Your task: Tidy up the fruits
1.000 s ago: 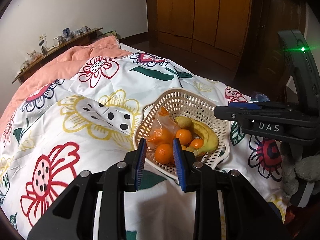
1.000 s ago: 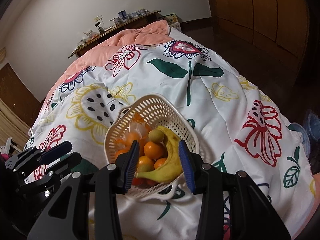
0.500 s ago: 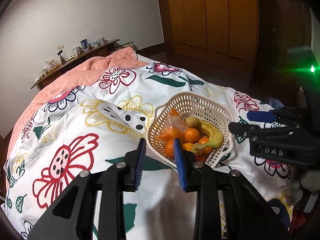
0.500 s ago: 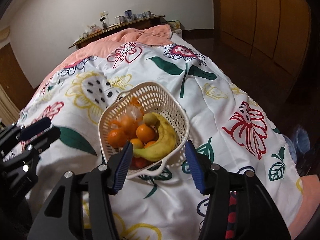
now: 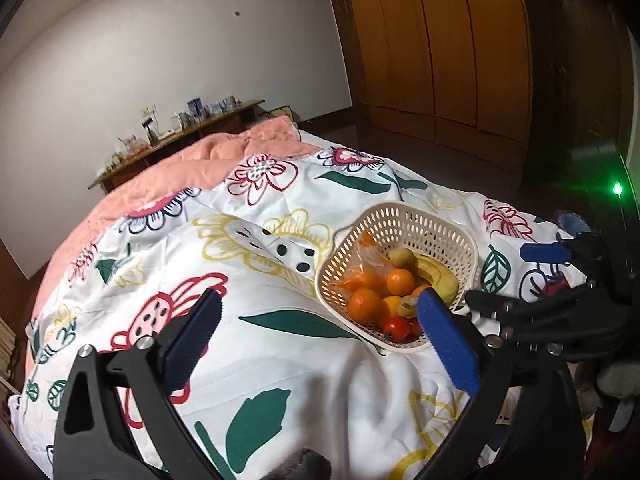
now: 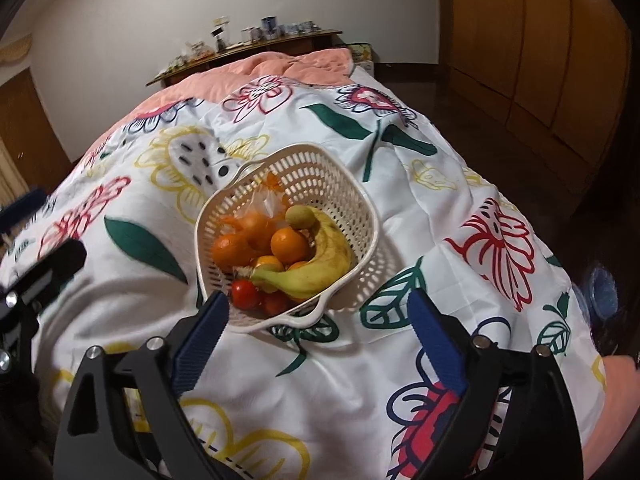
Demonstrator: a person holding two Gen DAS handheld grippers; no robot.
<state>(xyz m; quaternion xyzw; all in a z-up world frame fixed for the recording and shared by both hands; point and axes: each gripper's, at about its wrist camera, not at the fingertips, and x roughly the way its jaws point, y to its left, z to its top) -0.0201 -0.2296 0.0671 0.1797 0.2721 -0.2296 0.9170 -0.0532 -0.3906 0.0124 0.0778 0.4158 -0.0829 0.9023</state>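
All visible fruit lay in the basket [image 6: 362, 204] (banana [image 6: 320, 264], oranges, tomatoes). Left gripper [image 5: 316, 332] and right gripper [image 6: 318, 332] hung empty, jaws spread wide; task judged essentially done.

A white quilt [image 6: 280, 360] printed with big red, yellow and green flowers covers the bed, and a plain pink blanket [image 6: 280, 66] lies at its far end. Behind that, a low wooden shelf [image 5: 180, 136] against the white wall [image 5: 160, 60] carries small jars and cups. Wooden wardrobe doors [image 5: 440, 40] stand to the right.
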